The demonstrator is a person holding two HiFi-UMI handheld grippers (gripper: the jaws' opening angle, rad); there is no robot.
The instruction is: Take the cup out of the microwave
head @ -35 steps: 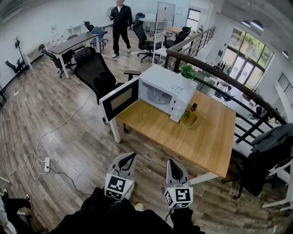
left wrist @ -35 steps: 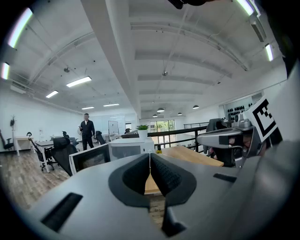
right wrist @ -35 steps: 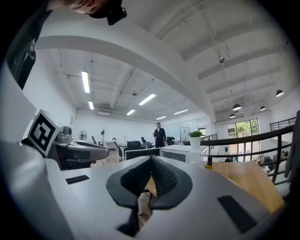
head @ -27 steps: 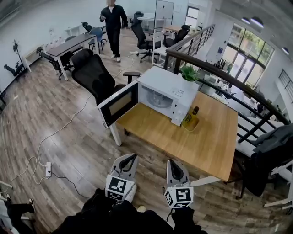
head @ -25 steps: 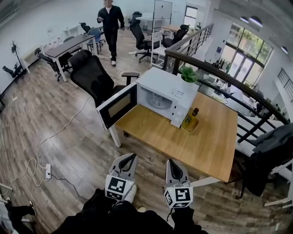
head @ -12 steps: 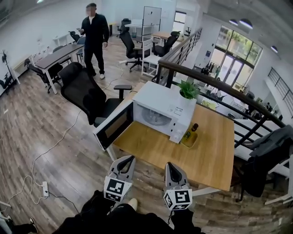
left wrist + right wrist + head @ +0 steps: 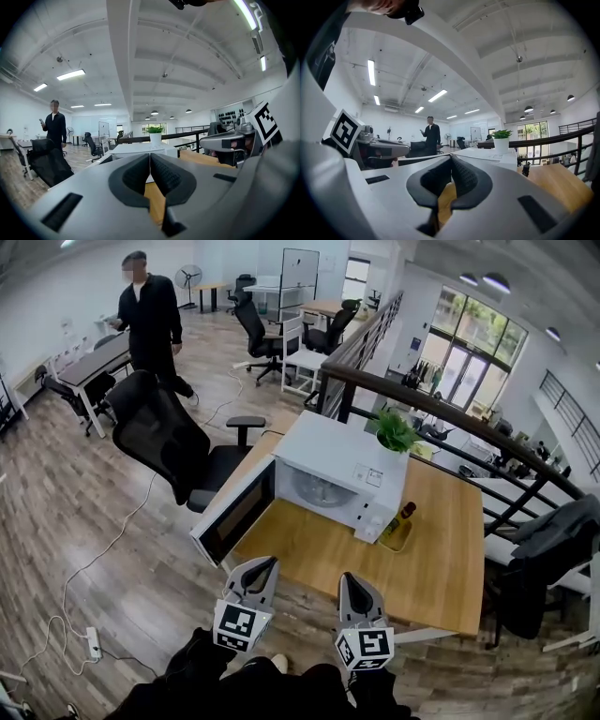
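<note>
A white microwave (image 7: 342, 465) stands on the far left part of a wooden table (image 7: 441, 559), with its door (image 7: 232, 521) swung open to the left. Its pale inside (image 7: 319, 488) shows, but I cannot make out a cup in it. My left gripper (image 7: 266, 564) and right gripper (image 7: 347, 579) are side by side at the table's near edge, both pointing at the microwave and short of it. Each is shut with nothing held. In the left gripper view the left gripper (image 7: 150, 155) has its pads together, and in the right gripper view so does the right gripper (image 7: 451, 158).
A potted plant (image 7: 396, 432) sits on the microwave, and a bottle (image 7: 403, 517) stands to its right. A black office chair (image 7: 155, 432) is left of the open door. A person (image 7: 145, 315) stands at the far left. A railing (image 7: 450, 413) runs behind the table. A power strip (image 7: 91, 641) lies on the floor.
The table and microwave have come closer, with both grippers now at the table's near edge. The person in the background has walked to the left.
</note>
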